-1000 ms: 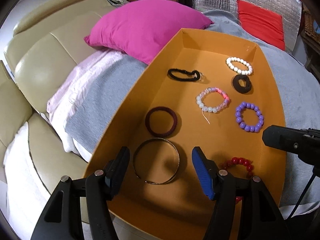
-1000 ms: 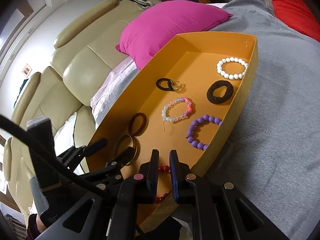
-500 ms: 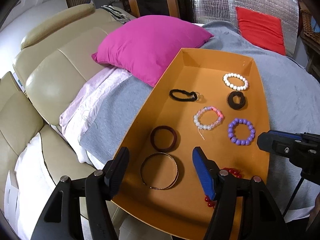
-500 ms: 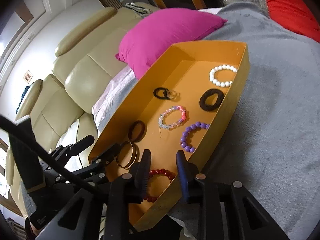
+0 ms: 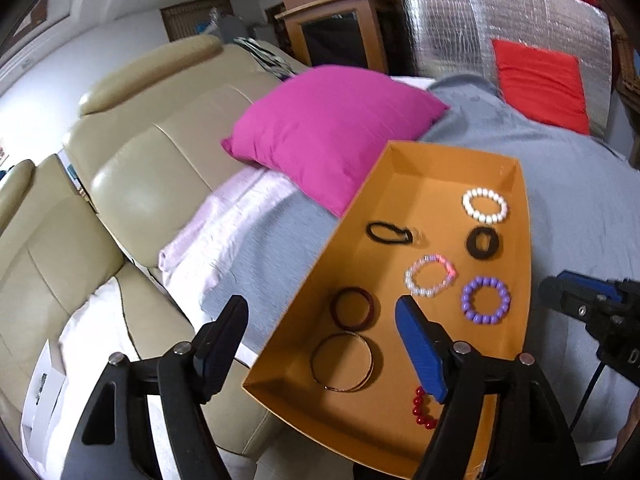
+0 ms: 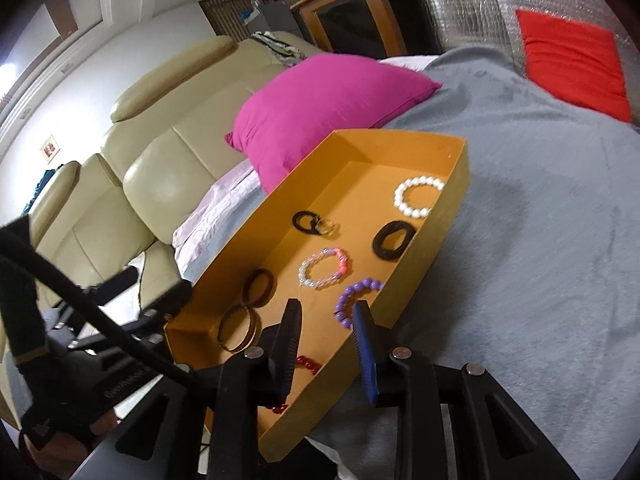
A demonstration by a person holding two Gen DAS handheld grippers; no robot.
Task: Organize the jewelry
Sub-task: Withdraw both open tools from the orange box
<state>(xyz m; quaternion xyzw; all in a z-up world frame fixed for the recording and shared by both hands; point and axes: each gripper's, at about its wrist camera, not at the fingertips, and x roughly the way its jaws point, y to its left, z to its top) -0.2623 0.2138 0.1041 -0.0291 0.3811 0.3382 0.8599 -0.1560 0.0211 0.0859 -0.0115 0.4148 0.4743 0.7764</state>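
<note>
An orange tray (image 5: 520, 216) (image 6: 436, 240) on a grey blanket holds several bracelets and hair ties: a white bead bracelet (image 5: 485, 205) (image 6: 416, 196), a purple bead bracelet (image 5: 485, 300) (image 6: 356, 300), a pink and clear one (image 5: 430, 276) (image 6: 324, 268), a thin metal bangle (image 5: 343, 361) (image 6: 238, 330), a dark red bangle (image 5: 354, 307), and red beads (image 5: 422, 408) (image 6: 306, 362). My left gripper (image 5: 322, 342) is open and empty, raised above the tray's near left corner. My right gripper (image 6: 326, 346) is open and empty above the tray's near right edge.
A magenta pillow (image 5: 332, 128) (image 6: 324, 100) lies behind the tray. A beige leather sofa (image 5: 132, 168) is on the left. A red cushion (image 5: 540, 84) leans on a foil sheet at the back right. Grey blanket (image 6: 540, 240) spreads to the right.
Both grippers have pulled back and up from the tray, so it looks smaller. My right gripper has opened from nearly shut. The jewelry has not moved.
</note>
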